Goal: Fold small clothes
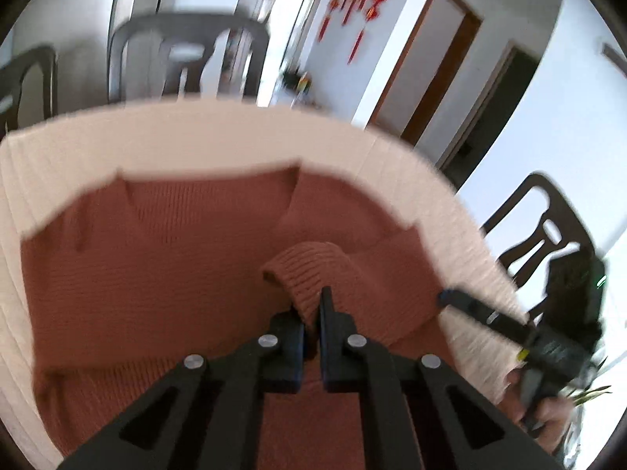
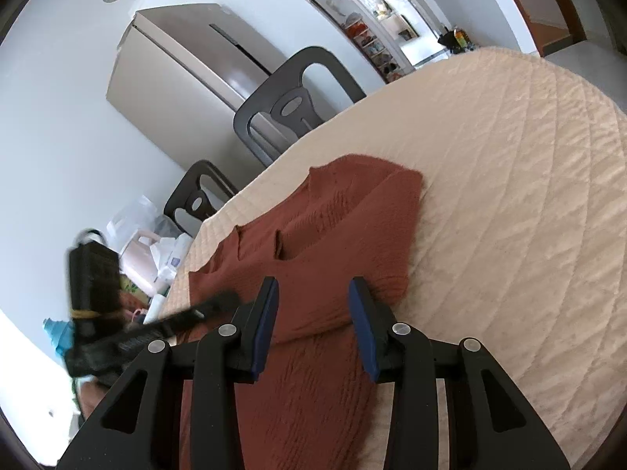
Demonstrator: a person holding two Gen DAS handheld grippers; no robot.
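Note:
A rust-brown knit sweater (image 1: 156, 258) lies flat on the cream quilted table cover (image 1: 352, 145). My left gripper (image 1: 311, 305) is shut on the ribbed sleeve cuff (image 1: 309, 270) and holds it lifted over the sweater's body. The right gripper shows at the right edge of the left wrist view (image 1: 482, 313), beside the sweater's side. In the right wrist view my right gripper (image 2: 313, 293) is open and empty, hovering over the sweater (image 2: 325, 235) near its side edge. The left gripper (image 2: 203, 309) appears blurred at the left of that view.
Dark chairs stand around the table (image 1: 184, 55), (image 1: 548, 231), (image 2: 298, 94). A steel fridge (image 2: 188, 62) stands behind. Bags and clutter (image 2: 156, 243) lie beyond the table's left edge. The quilted cover (image 2: 509, 196) stretches to the right of the sweater.

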